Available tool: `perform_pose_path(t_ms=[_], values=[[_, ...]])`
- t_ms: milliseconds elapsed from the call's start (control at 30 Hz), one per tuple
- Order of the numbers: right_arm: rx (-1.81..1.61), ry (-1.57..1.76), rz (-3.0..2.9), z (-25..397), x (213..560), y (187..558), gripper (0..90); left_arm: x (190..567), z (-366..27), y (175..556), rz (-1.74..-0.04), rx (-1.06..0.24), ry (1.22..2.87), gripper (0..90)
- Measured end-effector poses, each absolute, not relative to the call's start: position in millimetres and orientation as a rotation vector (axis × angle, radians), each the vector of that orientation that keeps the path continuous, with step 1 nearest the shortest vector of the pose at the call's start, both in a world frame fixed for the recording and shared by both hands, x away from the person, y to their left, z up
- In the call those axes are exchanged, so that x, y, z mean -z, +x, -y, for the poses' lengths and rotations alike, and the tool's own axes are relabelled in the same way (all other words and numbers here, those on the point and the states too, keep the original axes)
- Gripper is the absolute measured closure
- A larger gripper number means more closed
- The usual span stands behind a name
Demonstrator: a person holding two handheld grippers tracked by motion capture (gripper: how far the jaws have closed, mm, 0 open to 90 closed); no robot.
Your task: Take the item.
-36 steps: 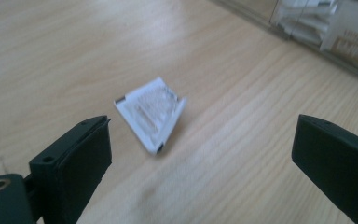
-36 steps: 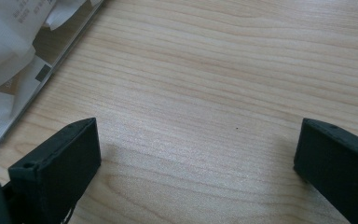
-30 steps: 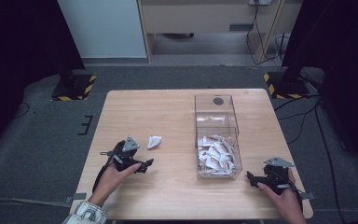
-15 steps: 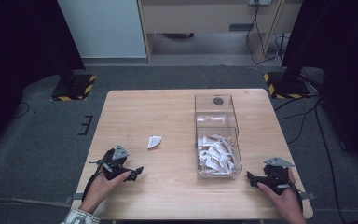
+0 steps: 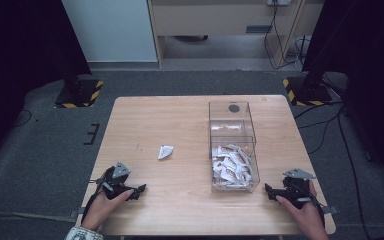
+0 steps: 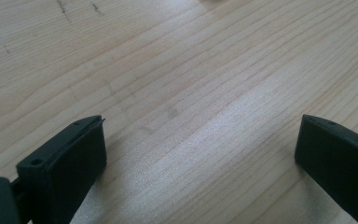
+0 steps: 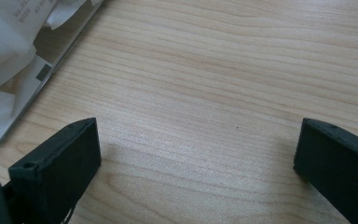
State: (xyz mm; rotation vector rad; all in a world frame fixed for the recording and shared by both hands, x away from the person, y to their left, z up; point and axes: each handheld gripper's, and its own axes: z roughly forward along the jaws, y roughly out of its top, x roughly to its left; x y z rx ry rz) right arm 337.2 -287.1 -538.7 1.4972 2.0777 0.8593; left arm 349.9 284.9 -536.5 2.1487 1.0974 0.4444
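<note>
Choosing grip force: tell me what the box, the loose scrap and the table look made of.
Box: clear rigid plastic, probably acrylic; the table shows through its glossy walls.
Scrap: white crumpled paper, matte, with sharp folds.
Table: light wood or wood veneer, visible grain, slight sheen.

Item count: one table [image 5: 180, 130]; one clear box [image 5: 232, 145] at the 3 o'clock side of the table centre, holding a heap of folded white paper pieces [image 5: 230, 167] too jumbled to count; and one loose folded white paper piece [image 5: 165, 152] on the bare wood at 9 o'clock from the box. There are two hand-held grippers: the left hand-held gripper [image 5: 139, 189] at the 7 o'clock corner and the right hand-held gripper [image 5: 268, 188] at the 5 o'clock corner, each with two black jaws set wide apart, four jaws in total. Beyond the table, two black stand bases with yellow-black striped edges sit on the floor, one [image 5: 79, 93] at 10 o'clock and one [image 5: 305, 91] at 2 o'clock.
</note>
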Motion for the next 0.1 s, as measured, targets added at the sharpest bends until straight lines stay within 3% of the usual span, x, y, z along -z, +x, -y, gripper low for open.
perform_pose_path(t_ms=[100], values=[[-0.859,1.496,-2.079,287.1,538.7,337.1,0.8,536.4,-284.9,350.1,-1.097,-0.444,2.149,1.0]])
